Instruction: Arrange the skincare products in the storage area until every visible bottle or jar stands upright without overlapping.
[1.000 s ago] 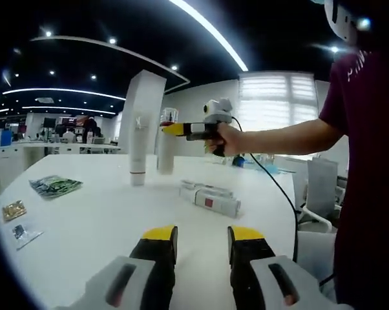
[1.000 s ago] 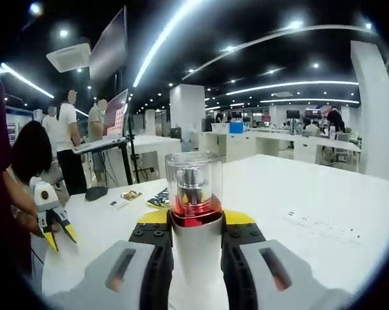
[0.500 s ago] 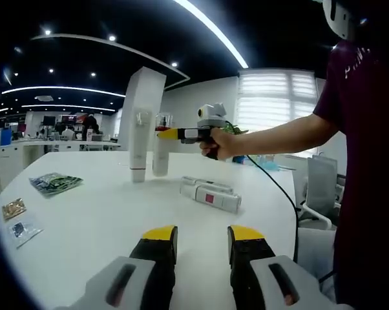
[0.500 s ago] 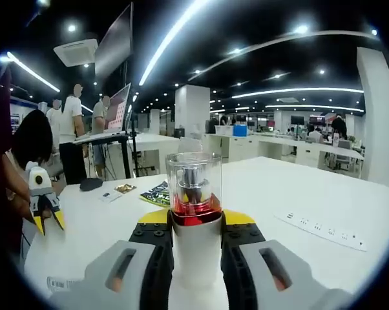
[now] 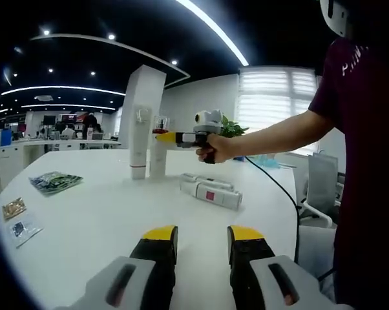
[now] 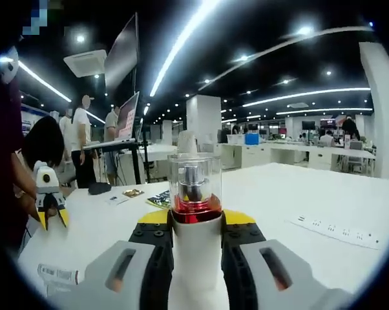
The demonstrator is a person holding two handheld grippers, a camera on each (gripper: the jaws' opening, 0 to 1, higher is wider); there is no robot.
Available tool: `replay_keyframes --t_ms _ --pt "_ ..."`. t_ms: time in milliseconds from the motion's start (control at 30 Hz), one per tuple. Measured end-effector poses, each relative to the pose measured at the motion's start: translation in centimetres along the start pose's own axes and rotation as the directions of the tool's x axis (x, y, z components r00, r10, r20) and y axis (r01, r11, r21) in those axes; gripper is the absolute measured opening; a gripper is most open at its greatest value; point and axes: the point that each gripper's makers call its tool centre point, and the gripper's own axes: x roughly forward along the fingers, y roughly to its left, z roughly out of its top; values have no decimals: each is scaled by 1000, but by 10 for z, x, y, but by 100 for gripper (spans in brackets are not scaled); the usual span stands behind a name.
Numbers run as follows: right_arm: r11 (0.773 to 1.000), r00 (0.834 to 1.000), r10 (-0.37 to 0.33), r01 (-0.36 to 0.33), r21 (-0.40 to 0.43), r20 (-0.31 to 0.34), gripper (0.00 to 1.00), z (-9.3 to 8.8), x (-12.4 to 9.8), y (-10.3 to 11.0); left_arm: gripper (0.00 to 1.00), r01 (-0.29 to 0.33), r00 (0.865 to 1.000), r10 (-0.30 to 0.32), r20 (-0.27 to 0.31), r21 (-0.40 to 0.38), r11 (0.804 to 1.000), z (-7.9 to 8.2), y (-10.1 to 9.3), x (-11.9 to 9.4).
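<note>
Right gripper [image 6: 195, 236] clamps the white pump bottle [image 6: 194, 219] with its clear cap, upright. It has come lower and nearer the tall white tube [image 5: 138, 143] over the last second; in the left gripper view the bottle now sits just beside that tube, at or near the table [image 5: 104, 219]. Placement looks nearly done, release pending. Flat boxed products [image 5: 212, 192] lie right of the tube, still on their sides. Sachets [image 5: 53, 183] lie well left of the tube. Left gripper [image 5: 201, 242] hangs open, empty, low over the table.
</note>
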Motion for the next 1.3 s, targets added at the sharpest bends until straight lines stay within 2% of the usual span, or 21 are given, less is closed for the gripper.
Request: replay_keyframes --t_ms 167,400,800,867,900,933,967,1033,1200,1267,1300 --pt "999 999 42 -42 -15 20 25 1 2 3 32 7 1000 -7 -18 10 1000 -3 -2 2" --pt "995 995 98 -98 -33 6 26 2 6 2 32 4 1000 -4 -19 8 1000 -3 -1 1" --pt "990 990 142 -142 -13 11 26 1 10 -1 31 3 1000 -3 -26 3 1000 -5 -1 2" --pt "991 991 133 -133 -4 -5 27 -1 11 -1 30 5 1000 -5 -27 4 1000 -5 -1 2" --pt "992 991 127 -127 -5 -45 27 -7 10 -2 31 6 1000 -6 -28 3 1000 -5 -1 1" --pt "994 991 105 -107 -19 -85 31 -13 10 -5 31 6 1000 -6 -29 2 1000 -5 -1 2" --pt "996 991 90 -91 -12 -98 35 -15 9 -7 31 6 1000 -6 -29 1 1000 -5 -1 1" --pt "995 993 99 -98 12 -58 39 -9 6 -5 31 6 1000 -6 -30 2 1000 -6 0 1" --pt "997 998 52 -50 54 -38 41 -1 -18 -9 31 1 1000 -1 -22 -3 1000 -5 0 1" --pt "996 999 39 -37 79 -18 43 7 -29 -4 32 6 1000 -6 -26 -8 1000 -5 -1 2" --pt "993 999 51 -50 109 -3 45 13 -35 4 32 8 1000 -8 -30 -8 1000 -6 -1 2"
